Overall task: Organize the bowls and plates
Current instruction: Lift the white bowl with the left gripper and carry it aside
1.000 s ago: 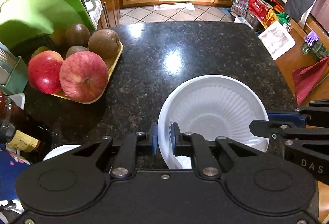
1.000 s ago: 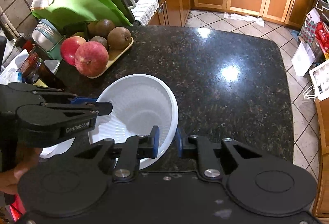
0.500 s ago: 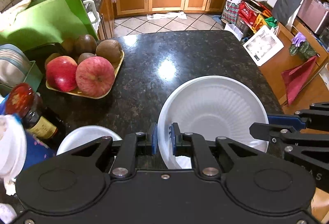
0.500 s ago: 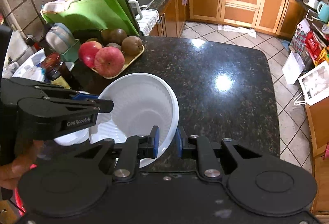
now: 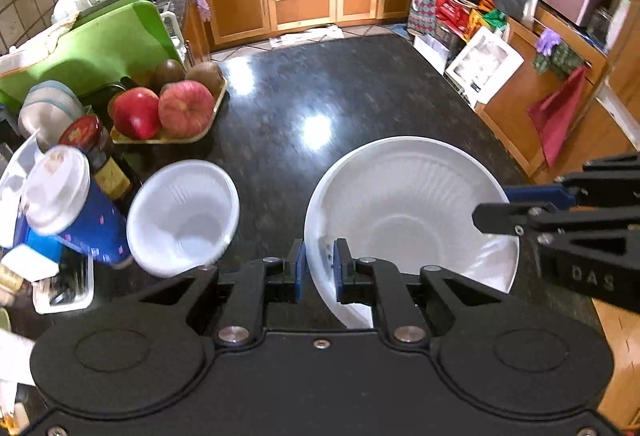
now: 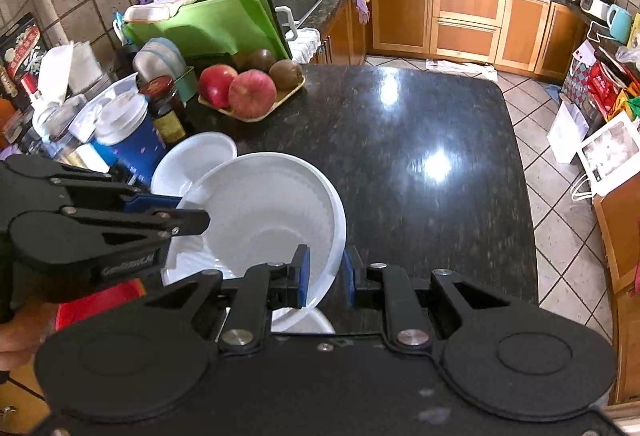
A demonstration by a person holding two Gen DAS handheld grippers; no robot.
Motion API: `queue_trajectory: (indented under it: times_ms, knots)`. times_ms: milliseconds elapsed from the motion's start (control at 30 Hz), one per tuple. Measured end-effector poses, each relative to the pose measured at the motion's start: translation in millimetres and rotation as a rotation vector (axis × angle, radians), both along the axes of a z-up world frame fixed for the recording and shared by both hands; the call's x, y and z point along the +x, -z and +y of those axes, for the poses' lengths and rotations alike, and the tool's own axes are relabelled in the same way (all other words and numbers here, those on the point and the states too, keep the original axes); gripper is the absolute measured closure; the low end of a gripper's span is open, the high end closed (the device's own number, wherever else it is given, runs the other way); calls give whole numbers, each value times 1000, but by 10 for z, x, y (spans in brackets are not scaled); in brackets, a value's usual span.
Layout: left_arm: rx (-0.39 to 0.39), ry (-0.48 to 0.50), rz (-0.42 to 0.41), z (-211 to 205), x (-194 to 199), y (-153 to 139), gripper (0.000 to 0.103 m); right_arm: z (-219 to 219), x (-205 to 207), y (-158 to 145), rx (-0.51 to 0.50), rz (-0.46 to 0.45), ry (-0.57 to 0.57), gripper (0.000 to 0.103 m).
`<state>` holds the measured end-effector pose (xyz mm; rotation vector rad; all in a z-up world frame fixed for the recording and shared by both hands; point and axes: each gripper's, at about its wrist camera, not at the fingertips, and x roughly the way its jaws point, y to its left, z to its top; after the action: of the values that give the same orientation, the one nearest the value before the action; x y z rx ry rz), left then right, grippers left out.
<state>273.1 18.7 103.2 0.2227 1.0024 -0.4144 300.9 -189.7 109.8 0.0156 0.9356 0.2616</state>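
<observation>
The left gripper (image 5: 318, 262) and right gripper (image 6: 323, 278) both clamp the large white bowl (image 5: 412, 212) above the counter (image 5: 360, 96), not yet stacked with the small white bowl (image 5: 184, 214).

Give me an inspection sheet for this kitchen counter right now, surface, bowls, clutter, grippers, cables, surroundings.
Surface: dark stone counter, glossy.
Job's things: large white bowl held up by its rim on two sides; small white bowl on the counter.
Clutter: fruit tray, sauce bottle, blue cup, green cutting board.
Grippers: left gripper and right gripper both shut on the large bowl's rim.
Cables: nothing seen.
Surroundings: wooden cabinets, tiled floor, bags.
</observation>
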Motion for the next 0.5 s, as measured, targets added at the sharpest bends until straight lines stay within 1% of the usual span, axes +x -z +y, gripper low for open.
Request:
queue_trajectory:
  times_ms: [200,367,500]
  knots:
    - [18,14,15,-13,-254,133,84,-15,-326,159,5,9,-6,83]
    - [34,28,47,-13,-416,263,84,0,-469,338,-5,37,-21,83]
    - [36,37,69,-47,-454,364,84,-9,-518,465,-20,49,-26,84]
